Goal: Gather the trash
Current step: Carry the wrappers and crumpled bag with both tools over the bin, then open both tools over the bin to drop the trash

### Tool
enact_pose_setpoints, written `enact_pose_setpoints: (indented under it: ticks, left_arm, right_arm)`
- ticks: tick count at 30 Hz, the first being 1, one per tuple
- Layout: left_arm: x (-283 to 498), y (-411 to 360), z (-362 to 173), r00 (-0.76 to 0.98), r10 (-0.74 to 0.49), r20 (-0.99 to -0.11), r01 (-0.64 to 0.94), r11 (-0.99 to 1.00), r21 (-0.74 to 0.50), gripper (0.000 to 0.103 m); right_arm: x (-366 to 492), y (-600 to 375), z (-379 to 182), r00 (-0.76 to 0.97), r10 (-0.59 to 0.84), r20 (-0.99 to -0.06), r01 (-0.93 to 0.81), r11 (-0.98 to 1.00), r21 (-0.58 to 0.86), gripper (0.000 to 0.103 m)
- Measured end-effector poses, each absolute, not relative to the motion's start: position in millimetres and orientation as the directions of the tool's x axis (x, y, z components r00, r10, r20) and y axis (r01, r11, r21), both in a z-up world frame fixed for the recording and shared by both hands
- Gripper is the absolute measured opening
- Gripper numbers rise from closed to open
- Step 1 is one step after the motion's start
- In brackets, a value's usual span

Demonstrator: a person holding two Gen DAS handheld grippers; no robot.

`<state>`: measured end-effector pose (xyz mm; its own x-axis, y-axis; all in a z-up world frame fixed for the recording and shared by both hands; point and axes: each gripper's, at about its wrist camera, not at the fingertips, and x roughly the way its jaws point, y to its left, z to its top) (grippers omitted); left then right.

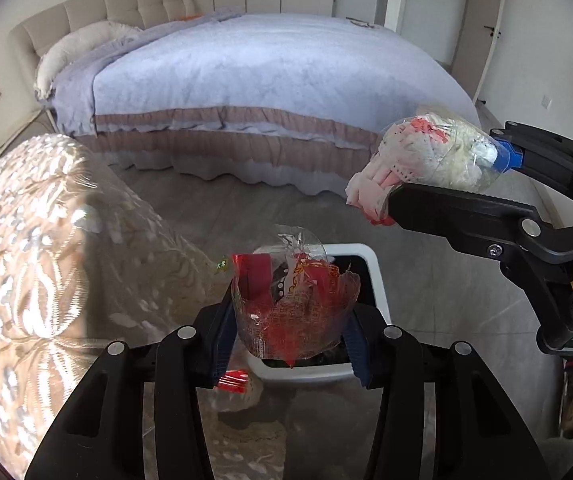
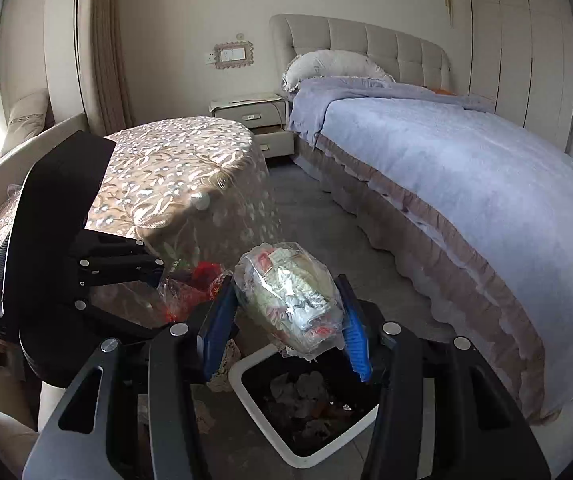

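Observation:
My left gripper (image 1: 292,340) is shut on a clear plastic bag of red wrappers (image 1: 294,308), held just above the white-rimmed trash bin (image 1: 370,264) on the floor. The same red bag (image 2: 190,284) and left gripper (image 2: 158,270) show at the left of the right wrist view. My right gripper (image 2: 286,320) is shut on a clear bag of white and pink paper scraps (image 2: 292,300), hanging over the bin (image 2: 246,364), which holds dark crumpled waste. In the left wrist view this bag (image 1: 422,156) and the right gripper (image 1: 446,176) sit higher, at the right.
A round table under a shiny floral cloth (image 2: 174,168) stands close beside the bin at the left. A bed with a lilac cover (image 2: 466,160) runs along the other side. Grey floor (image 1: 214,204) lies between them. A nightstand (image 2: 252,116) is by the headboard.

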<state>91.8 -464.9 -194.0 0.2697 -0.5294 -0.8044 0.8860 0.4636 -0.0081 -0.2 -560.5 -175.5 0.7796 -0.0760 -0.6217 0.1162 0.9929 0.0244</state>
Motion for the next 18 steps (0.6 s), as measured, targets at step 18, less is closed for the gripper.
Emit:
enact_pose_setpoints:
  ticks: [18]
  left_arm:
    - [105.0, -529.2, -300.1, 0.198, -0.414, -0.888, 0.901, 0.434, -0.002, 0.052]
  right_arm:
    - [21.8, -621.9, -279.6, 0.684, -0.002, -0.729, 0.193, 0.965, 0.179, 0.051]
